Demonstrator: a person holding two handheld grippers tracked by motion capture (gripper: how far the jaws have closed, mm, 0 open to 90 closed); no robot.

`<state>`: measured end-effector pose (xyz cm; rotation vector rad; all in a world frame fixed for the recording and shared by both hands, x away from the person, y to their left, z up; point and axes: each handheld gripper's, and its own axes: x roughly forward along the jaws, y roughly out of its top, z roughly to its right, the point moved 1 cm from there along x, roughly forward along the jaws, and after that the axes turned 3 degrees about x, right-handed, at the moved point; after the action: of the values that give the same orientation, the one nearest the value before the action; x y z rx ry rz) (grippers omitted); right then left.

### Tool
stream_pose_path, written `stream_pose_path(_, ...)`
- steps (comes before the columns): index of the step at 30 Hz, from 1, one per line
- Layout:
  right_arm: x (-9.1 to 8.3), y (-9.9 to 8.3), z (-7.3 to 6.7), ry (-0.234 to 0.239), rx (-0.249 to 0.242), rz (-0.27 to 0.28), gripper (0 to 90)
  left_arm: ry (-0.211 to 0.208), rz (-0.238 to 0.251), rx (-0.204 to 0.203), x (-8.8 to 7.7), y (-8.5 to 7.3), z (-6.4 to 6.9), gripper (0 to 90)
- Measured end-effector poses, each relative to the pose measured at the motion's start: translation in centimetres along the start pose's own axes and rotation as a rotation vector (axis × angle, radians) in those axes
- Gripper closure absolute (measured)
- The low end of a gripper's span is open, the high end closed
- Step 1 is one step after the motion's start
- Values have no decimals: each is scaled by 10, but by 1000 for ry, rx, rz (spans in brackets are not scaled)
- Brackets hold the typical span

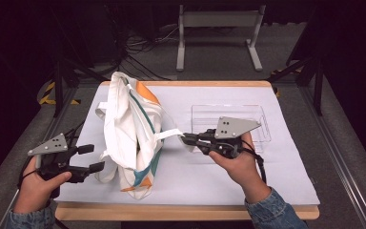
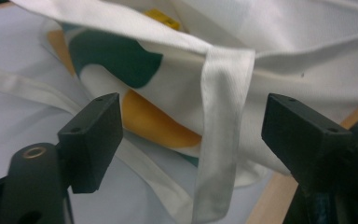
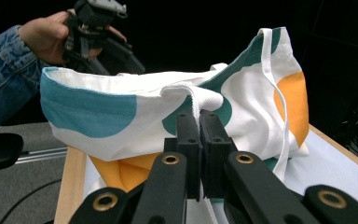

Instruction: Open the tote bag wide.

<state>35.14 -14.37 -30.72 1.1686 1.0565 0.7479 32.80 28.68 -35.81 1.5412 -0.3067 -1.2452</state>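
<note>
**One bag, two straps**

One bag [image 1: 132,131] lies on the counter [image 1: 248,179], long way pointing away from the person. The right hand-held gripper [image 1: 187,139], right of the bag, pinches one strap [image 1: 169,134] tight. The left hand-held gripper [image 1: 91,158], left of the bag, is wide open around the other strap [image 2: 221,135], not squeezing yet. One clear tray [image 1: 262,125] sits right of the bag.

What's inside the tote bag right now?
Through the tote bag's open mouth, the left gripper view shows a corner of something yellow. The fabric hides the rest of it and anything deeper, so I cannot tell what it is.
</note>
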Motion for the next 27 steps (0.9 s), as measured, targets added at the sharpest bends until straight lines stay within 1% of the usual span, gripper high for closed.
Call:
stream_pose_path(1,-1,-1,1,-1,4,1,881,-8,-8,8,3,0,0,239)
stream_pose_path(2,-1,-1,1,-1,4,1,881,-8,-8,8,3,0,0,262)
stream_pose_path(3,-2,-2,1,-2,8,2,881,-20,-16,3,6,1,2,262)
stream_pose_path(5,-3,-3,2,-2,11,4,881,-27,-25,12,10,2,4,334)
stream_pose_path(6,-3,-4,2,-2,12,3,881,-37,-31,21,11,2,4,381)
stream_pose_path(7,-3,-4,2,-1,15,2,881,-45,-36,41,12,3,5,464)
stream_pose_path(9,-4,-5,3,-3,16,1,881,-56,-38,55,11,3,6,676)
stream_pose_path(10,-4,-6,3,-5,16,1,881,-51,-27,57,9,4,7,742)
stream_pose_path(12,-6,-6,4,-13,17,1,881,-33,-8,58,2,5,7,826)
stream_pose_path(14,-10,-7,5,-18,20,5,881,-23,0,57,-4,4,6,847)
stream_pose_path(15,-12,-7,6,-20,24,5,881,-23,0,57,-4,4,6,849)
stream_pose_path(19,-19,-12,6,-21,49,-4,881,-16,-15,48,-8,0,2,850)
stream_pose_path(21,-21,-17,6,-22,59,-17,881,-12,-25,38,-10,-1,1,851)
stream_pose_path(22,-23,-24,6,-24,75,-40,881,-4,-30,42,-12,-2,-1,851)
stream_pose_path(23,-23,-24,6,-24,75,-40,881,-3,-33,29,-12,-3,0,851)
stream_pose_path(24,-24,-26,6,-27,82,-50,881,3,-34,26,-13,-3,-2,851)
stream_pose_path(25,-25,-30,7,-26,98,-60,881,8,-30,22,-13,-4,-3,851)
stream_pose_path(26,-25,-37,7,-23,118,-77,881,22,-14,2,-15,-5,-5,850)
stream_pose_path(27,-25,-37,7,-23,118,-77,881,22,-14,2,-15,-5,-5,850)
